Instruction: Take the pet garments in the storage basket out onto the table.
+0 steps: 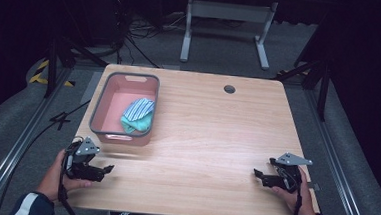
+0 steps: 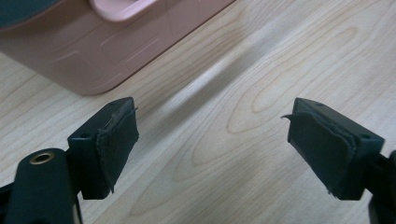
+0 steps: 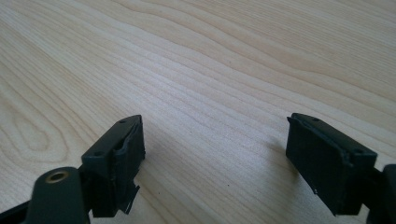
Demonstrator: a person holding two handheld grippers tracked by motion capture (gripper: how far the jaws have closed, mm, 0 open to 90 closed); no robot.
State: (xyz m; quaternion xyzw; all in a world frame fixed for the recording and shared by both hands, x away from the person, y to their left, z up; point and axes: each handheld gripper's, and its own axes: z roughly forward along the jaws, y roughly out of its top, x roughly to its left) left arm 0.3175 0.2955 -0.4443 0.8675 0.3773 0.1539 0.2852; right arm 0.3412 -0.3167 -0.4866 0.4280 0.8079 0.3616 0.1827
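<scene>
Soft cotton, by the look of it: the striped and teal cloth bundle [image 1: 138,115] sits inside the pink bin [image 1: 100,100] at the table's [image 1: 217,134] far left. I'd guess it's light and floppy, not fragile (it'll sag and drape when lifted), so pinching a raised fold on top seems the best hold. The left gripper [image 1: 108,169] hovers just in front of the bin, jaws spread with nothing between them. The right gripper [image 1: 257,173] waits well apart at the near right edge, jaws also wide and empty over bare wood.
</scene>
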